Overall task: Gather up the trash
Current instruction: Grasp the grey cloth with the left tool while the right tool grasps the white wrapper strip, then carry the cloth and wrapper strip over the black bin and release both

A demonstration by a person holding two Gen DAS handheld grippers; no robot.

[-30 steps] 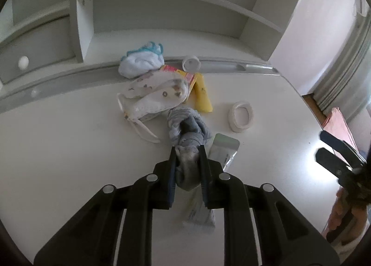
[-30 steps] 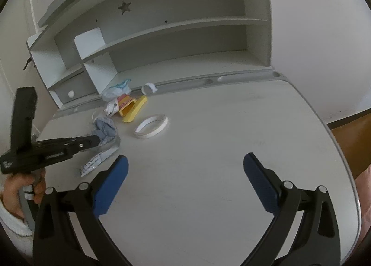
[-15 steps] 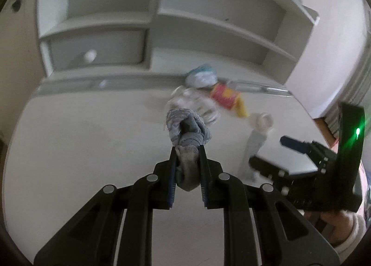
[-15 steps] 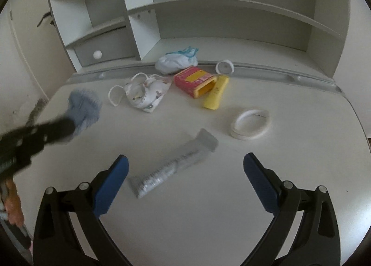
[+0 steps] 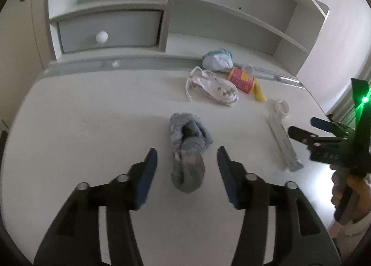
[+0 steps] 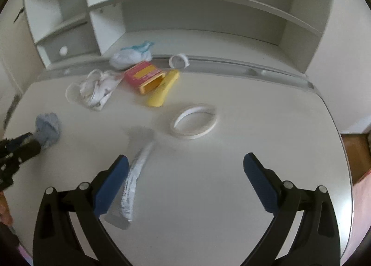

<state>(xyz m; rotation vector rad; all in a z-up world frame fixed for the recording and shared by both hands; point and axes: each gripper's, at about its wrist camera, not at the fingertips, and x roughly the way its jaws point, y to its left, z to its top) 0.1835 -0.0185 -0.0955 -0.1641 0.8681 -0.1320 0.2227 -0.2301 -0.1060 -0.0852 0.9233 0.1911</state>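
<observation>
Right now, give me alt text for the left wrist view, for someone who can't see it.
The open left gripper hovers over a grey sock lying loose on the white desk. Behind lie a face mask, a red and yellow box and a plastic wrapper; the right gripper enters from the right.

My white desk carries everything here, with a grey groove running along its back edge under the shelf unit. On the desktop near me lies a rolled grey sock. To its right a long clear wrapper lies flat, and beyond that a ring of white tape. Toward the back I see a crumpled white face mask, a red and yellow carton lying on its side, and a yellow tube just beside the carton. A balled white and blue cloth and a small white cap sit at the groove.
</observation>
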